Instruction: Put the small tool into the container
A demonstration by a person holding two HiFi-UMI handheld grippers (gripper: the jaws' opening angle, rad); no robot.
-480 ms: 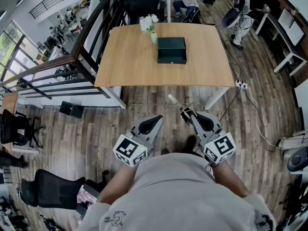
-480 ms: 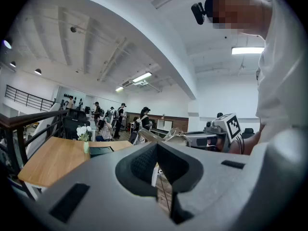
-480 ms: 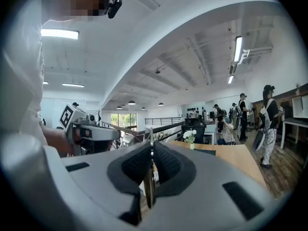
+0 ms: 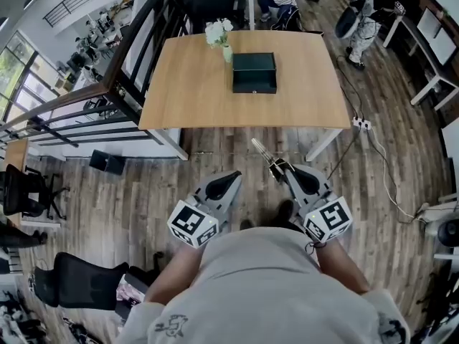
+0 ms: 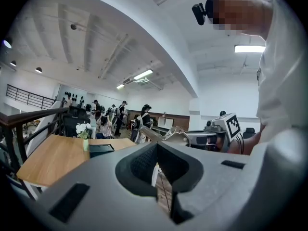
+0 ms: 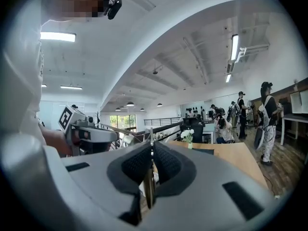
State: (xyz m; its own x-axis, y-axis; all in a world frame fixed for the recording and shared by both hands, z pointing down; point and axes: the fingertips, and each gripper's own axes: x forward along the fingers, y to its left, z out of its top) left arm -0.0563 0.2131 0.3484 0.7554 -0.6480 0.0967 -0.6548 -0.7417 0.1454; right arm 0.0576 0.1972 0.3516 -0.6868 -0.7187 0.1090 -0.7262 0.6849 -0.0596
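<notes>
We have the tool point(image 4: 262, 153) clamped in the right hand-held gripper point(image 4: 282, 170), the left hand-held gripper point(image 4: 231, 179) closed empty beside it; the container point(image 4: 254, 72) stands well ahead on the worktop point(image 4: 193, 84), so approach and insertion remain.

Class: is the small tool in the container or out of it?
Out. The right hand-held gripper is shut on the small tool over the floor; the container sits on the table.
</notes>
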